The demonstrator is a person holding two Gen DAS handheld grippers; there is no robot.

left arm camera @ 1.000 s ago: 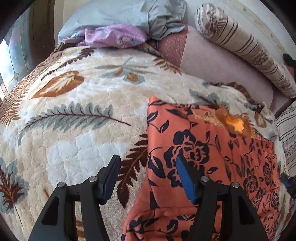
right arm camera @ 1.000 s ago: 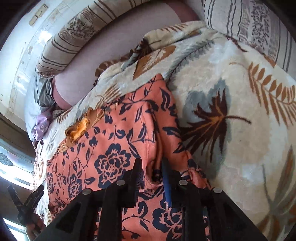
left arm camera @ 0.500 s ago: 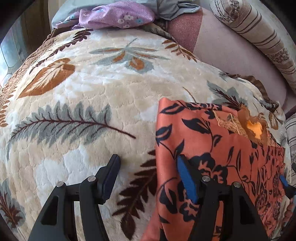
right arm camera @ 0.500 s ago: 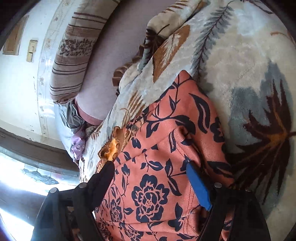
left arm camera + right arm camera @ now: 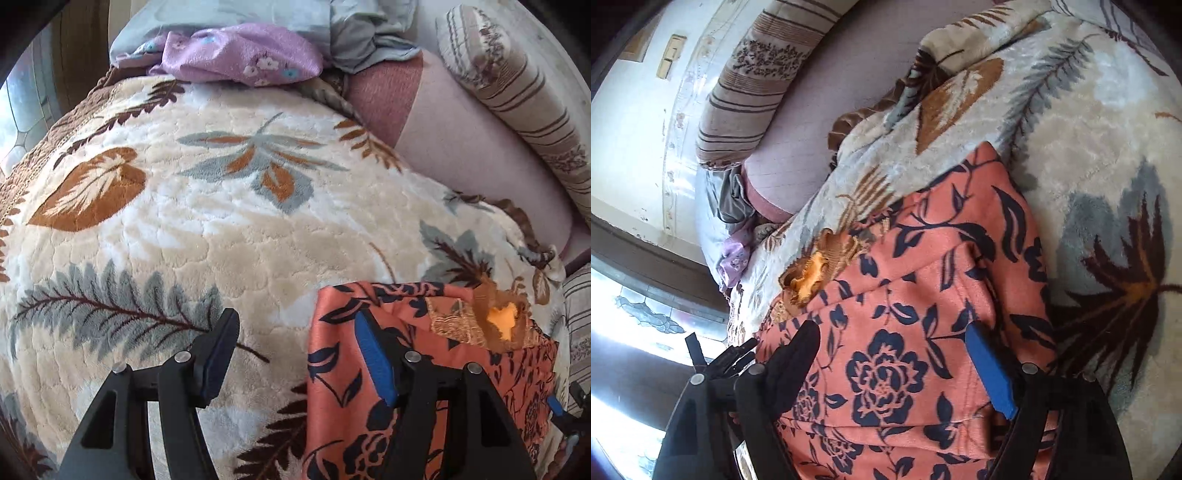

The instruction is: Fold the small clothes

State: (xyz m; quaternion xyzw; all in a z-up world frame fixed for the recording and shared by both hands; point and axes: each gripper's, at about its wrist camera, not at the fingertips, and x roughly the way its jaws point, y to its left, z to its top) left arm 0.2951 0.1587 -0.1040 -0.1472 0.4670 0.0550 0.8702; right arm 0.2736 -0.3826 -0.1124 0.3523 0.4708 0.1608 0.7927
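Observation:
An orange garment with dark blue flowers lies folded on the leaf-patterned blanket. It has a gold embroidered neckline. My left gripper is open over the garment's left edge, its right finger on the cloth, its left finger over the blanket. In the right wrist view the same garment fills the lower middle. My right gripper is open, its jaws wide apart just above the folded cloth, holding nothing.
A purple floral garment and grey-blue cloth lie at the blanket's far end. A striped bolster and pink sheet run along the right. A window shows at left.
My right gripper opened and let go of the garment's fold, which now lies flat. My left gripper stayed open and drew back toward the garment's near left edge.

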